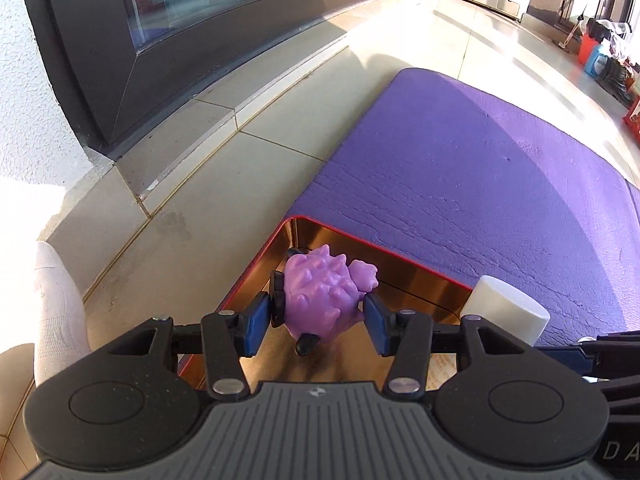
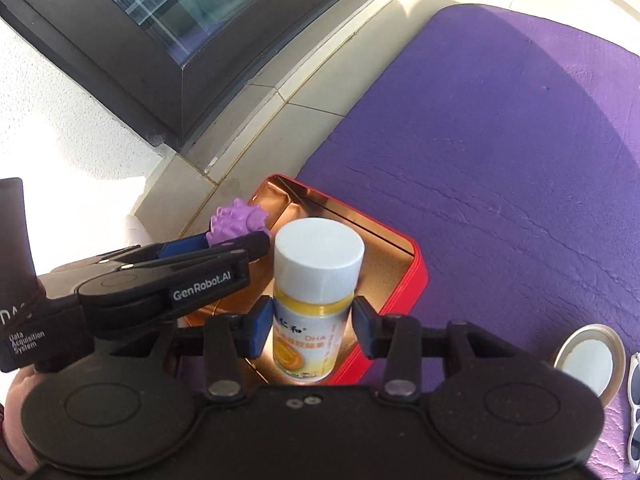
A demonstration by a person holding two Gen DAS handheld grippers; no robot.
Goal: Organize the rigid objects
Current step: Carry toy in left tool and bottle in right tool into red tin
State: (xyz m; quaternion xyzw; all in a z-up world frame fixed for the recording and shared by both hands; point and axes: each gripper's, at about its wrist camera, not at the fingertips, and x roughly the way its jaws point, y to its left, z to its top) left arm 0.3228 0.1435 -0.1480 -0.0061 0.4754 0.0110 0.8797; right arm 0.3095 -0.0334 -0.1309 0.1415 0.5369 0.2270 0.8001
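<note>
My left gripper (image 1: pixel 316 314) is shut on a spiky purple toy (image 1: pixel 324 298), held above the open red tin with a gold inside (image 1: pixel 420 284). The right wrist view shows the same toy (image 2: pixel 238 222) poking out past the left gripper's fingers (image 2: pixel 208 256) at the tin's left side. My right gripper (image 2: pixel 313 322) is shut on a white-capped bottle with a yellow label (image 2: pixel 316 300), upright over the tin (image 2: pixel 412 276). The bottle's white cap (image 1: pixel 506 310) shows at the right in the left wrist view.
The tin sits at the near left corner of a purple mat (image 1: pixel 480 168) on a tiled floor (image 1: pixel 224 168). A dark window frame (image 1: pixel 100 60) runs along the left. A round lid (image 2: pixel 590 358) and white sunglasses (image 2: pixel 634 412) lie on the mat at the right.
</note>
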